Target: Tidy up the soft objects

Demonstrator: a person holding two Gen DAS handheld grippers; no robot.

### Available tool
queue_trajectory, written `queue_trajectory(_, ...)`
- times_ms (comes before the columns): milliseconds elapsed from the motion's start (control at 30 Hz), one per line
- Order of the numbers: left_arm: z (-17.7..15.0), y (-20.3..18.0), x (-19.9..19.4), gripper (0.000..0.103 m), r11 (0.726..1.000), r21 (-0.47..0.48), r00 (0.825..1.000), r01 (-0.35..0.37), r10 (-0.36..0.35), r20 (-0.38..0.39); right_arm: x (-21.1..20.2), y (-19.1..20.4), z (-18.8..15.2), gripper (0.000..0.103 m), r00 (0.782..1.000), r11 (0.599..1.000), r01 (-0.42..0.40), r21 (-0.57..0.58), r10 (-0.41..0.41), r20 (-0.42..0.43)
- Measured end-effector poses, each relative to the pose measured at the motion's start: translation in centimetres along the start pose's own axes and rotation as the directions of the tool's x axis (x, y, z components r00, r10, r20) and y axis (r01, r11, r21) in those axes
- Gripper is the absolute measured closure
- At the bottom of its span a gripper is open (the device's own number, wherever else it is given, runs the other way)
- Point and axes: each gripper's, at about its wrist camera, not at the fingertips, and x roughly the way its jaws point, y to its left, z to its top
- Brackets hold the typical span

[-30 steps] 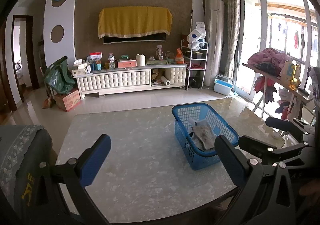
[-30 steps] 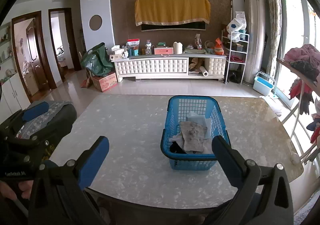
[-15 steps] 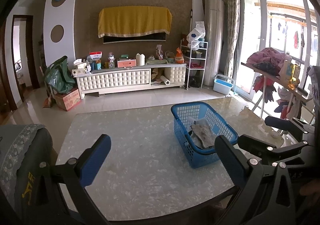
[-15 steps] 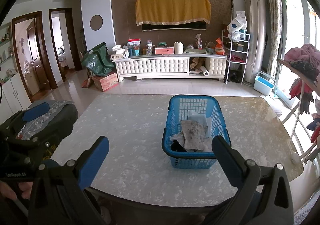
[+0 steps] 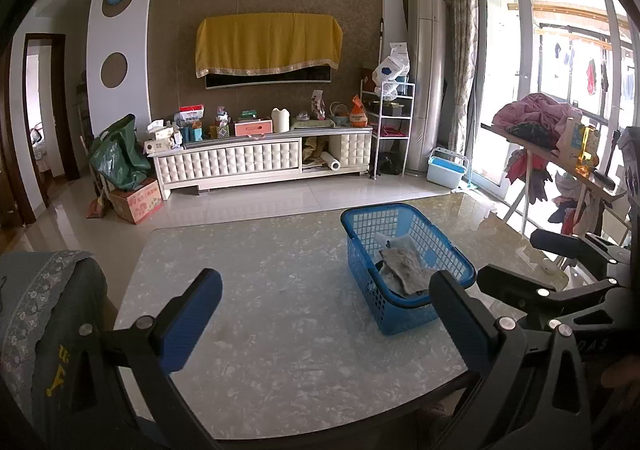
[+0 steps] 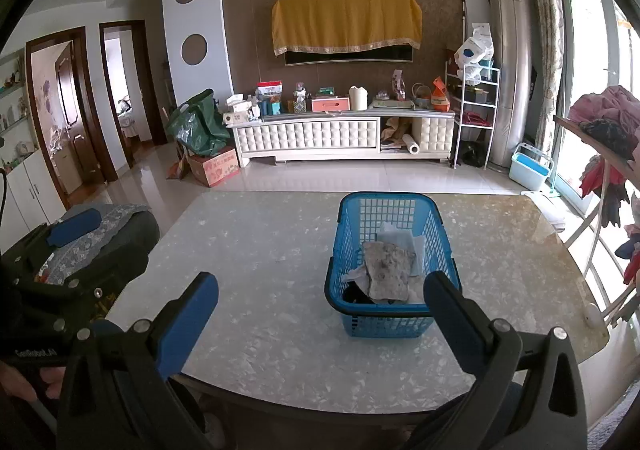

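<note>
Several soft cloths [image 6: 388, 266] lie piled in the blue basket [image 6: 390, 320], a mottled grey rag on top with paler pieces and something dark under it. The basket stands on the marble table [image 6: 260, 262], toward its right half, with bare tabletop all round; no loose cloth shows on the surface, so the gathering looks largely done. The right gripper [image 6: 320, 314] hangs at the near edge, jaws spread wide and empty, lined up nearly on the basket, probably ready to reach in or lift it. The left gripper [image 5: 326, 316] is likewise wide and empty, held left of the basket, which keeps it clear. A covered chair [image 5: 36, 310] sits beside it.
</note>
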Motion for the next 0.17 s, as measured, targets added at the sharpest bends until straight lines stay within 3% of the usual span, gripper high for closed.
queue_trajectory(167,-0.02,0.14,-0.16,0.0,1.0,0.0,1.0,0.002,-0.002,-0.001,0.02,0.02,0.01,0.0,1.0,1.0,0.002,-0.001,-0.002,0.0)
